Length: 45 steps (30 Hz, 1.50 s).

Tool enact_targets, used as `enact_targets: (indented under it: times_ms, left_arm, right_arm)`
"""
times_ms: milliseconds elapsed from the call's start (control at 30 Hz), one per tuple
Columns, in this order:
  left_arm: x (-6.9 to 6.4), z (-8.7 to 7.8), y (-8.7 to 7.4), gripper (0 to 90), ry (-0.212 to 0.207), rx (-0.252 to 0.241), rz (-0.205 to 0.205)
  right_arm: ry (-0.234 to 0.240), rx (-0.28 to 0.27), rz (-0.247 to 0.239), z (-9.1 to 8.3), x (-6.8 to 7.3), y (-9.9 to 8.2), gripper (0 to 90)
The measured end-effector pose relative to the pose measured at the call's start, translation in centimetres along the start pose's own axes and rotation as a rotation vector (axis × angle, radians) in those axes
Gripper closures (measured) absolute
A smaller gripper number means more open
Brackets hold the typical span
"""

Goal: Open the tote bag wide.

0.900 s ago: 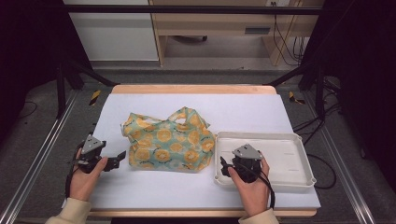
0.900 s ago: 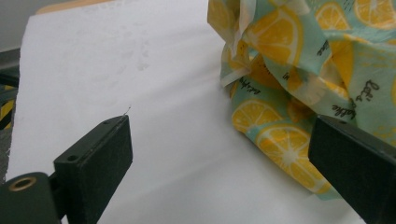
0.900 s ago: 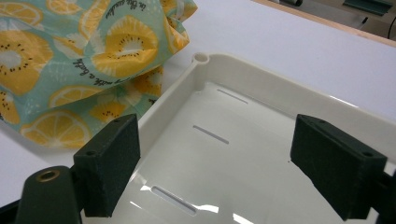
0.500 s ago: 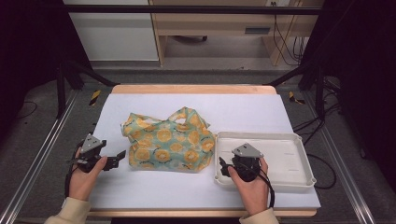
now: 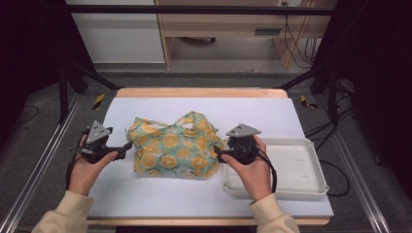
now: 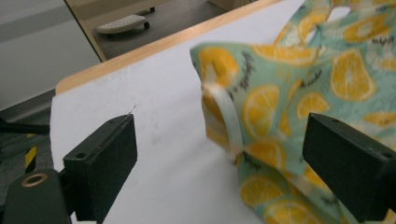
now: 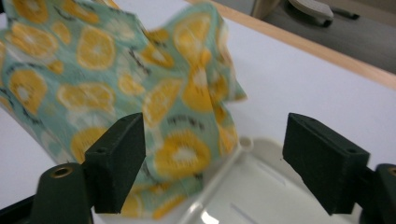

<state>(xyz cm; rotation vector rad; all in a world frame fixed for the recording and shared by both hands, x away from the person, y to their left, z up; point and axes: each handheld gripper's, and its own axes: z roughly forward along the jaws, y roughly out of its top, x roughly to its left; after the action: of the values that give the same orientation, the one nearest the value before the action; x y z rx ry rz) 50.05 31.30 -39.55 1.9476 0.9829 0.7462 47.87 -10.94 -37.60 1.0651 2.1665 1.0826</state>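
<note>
A crumpled mint-green bag [image 5: 175,145] printed with orange slices lies in the middle of the white table mat [image 5: 184,199]. My left gripper [image 5: 124,149] is at the bag's left edge. In the left gripper view its jaws [image 6: 219,135] stand open on either side of the bag's white handle strip [image 6: 229,121] without pressing on it. My right gripper [image 5: 217,153] is at the bag's right edge, beside the tray. In the right gripper view it [image 7: 215,130] is open, with the bag's right corner [image 7: 187,116] between the jaws and untouched.
A shallow white tray [image 5: 301,167] sits on the mat at the right, with its near corner [image 7: 243,186] just under the bag's edge. The table's wooden far edge [image 5: 199,92] lies beyond the bag. Dark frame rails run along both sides.
The right gripper has moved from above the tray leftward and away from the person to the bag's right edge. The left gripper has moved slightly away from the person, along the bag's left edge. The bag lies unchanged.
</note>
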Motion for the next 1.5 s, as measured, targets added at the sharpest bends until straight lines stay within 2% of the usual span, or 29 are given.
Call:
enact_targets:
  times_ms: [100,200,300,367,433,500,533,567,600,633,733,767,800,833,867,900,967,1000,1033,1100,1133,1200,1267,1300,1333,1400,1433,1467,1500]
  left_arm:
    - [0.4,0.9,1.2,10.1,0.005,0.015,0.041]
    - [0.7,1.8,1.8,10.3,-0.033,0.028,0.03]
    - [0.5,2.6,2.2,10.4,-0.039,0.065,0.086]
    - [0.4,3.1,2.3,10.9,-0.053,0.073,0.077]
    - [0.4,3.6,2.2,12.9,-0.065,0.079,0.065]
    - [0.4,3.9,2.1,16.1,-0.083,0.087,0.058]
    - [0.5,3.9,2.1,20.0,-0.092,0.102,0.054]
    - [0.5,3.8,2.0,29.9,-0.097,0.106,0.056]
    - [0.4,3.6,1.9,37.4,-0.083,0.104,0.058]
    - [0.3,3.5,1.8,44.0,-0.092,0.108,0.054]
    - [0.2,3.6,1.4,58.5,-0.131,0.15,0.044]
    - [0.2,3.6,1.4,63.9,-0.131,0.15,0.044]
    - [0.2,3.8,1.2,63.9,-0.134,0.152,0.027]
    - [0.3,3.7,1.0,75.7,-0.134,0.151,0.012]
    - [0.2,3.1,0.9,80.0,-0.125,0.123,0.002]
    - [0.2,3.1,0.9,83.3,-0.125,0.123,0.002]
    - [-0.1,1.6,0.5,85.9,-0.115,0.075,-0.011]
    - [-0.1,1.6,0.5,86.3,-0.115,0.075,-0.011]
    - [-0.3,0.2,0.3,86.4,-0.105,0.03,-0.029]
    - [-1.0,-1.3,-0.1,86.5,-0.111,-0.01,-0.023]
    - [-1.6,-2.0,-0.5,86.6,-0.108,-0.024,-0.013]
    - [-2.8,-3.2,-1.2,86.6,-0.093,-0.026,0.048]
    - [-3.4,-3.4,-1.7,86.7,-0.088,-0.019,0.066]
    - [-4.6,-3.7,-2.9,86.8,-0.089,0.002,0.106]
    - [-4.9,-3.7,-3.6,86.9,-0.098,0.026,0.117]
    - [-5.1,-3.7,-4.3,86.9,-0.108,0.035,0.109]
    - [-5.2,-3.7,-4.9,86.8,-0.132,0.037,0.085]
    - [-5.3,-3.7,-5.5,86.8,-0.155,0.048,0.072]
    - [-5.4,-3.6,-5.7,86.8,-0.151,0.058,0.085]
  right_arm:
    - [0.024,0.007,-0.024,1.2,0.0,2.2,30.9]
    - [0.035,0.036,-0.033,3.1,-0.1,3.9,38.6]
    - [0.019,0.06,-0.032,5.1,-0.5,4.9,42.5]
    - [0.011,0.08,-0.017,6.3,-0.9,5.4,46.1]
    - [0.029,0.101,-0.003,7.3,-1.2,5.6,53.7]
    - [0.049,0.114,-0.003,7.9,-1.2,5.6,66.3]
    - [0.055,0.117,0.0,8.0,-1.3,5.5,71.9]
    - [0.063,0.121,-0.001,8.1,-1.3,5.4,78.4]
    - [0.08,0.115,0.003,8.0,-1.4,5.4,83.9]
    - [0.101,0.095,0.014,7.7,-1.3,5.3,88.9]
    - [0.131,0.055,0.015,6.9,-1.0,5.0,90.0]
    - [0.131,0.055,0.015,6.9,-1.0,5.0,90.0]
    - [0.132,0.05,0.011,6.7,-0.8,4.9,90.0]
    - [0.137,0.03,0.002,5.8,-0.6,4.5,90.0]
    - [0.14,0.02,0.0,5.4,-0.5,4.4,90.0]
    - [0.143,-0.002,0.0,4.8,-0.4,4.2,90.0]
    - [0.155,-0.049,0.0,3.3,-0.1,3.8,90.0]
    - [0.156,-0.072,-0.006,2.6,0.1,3.4,90.0]
    - [0.156,-0.094,-0.016,1.8,0.4,3.1,90.0]
    - [0.163,-0.125,-0.031,0.3,1.1,1.9,90.0]
    - [0.164,-0.13,-0.044,-0.4,1.6,1.2,90.0]
    - [0.176,-0.138,-0.068,-1.7,2.6,-0.5,90.0]
    - [0.184,-0.124,-0.077,-2.3,3.4,-2.1,90.0]
    - [0.178,-0.108,-0.082,-2.3,3.8,-2.9,90.0]
    - [0.168,-0.088,-0.092,-2.2,4.1,-3.7,90.0]
    - [0.168,-0.072,-0.089,-2.0,4.3,-4.4,90.0]
    - [0.178,-0.02,-0.064,-1.5,4.5,-5.5,90.0]
    - [0.168,0.015,-0.073,-1.3,4.6,-5.8,90.0]
    - [0.165,0.04,-0.081,-1.1,4.7,-5.9,90.0]
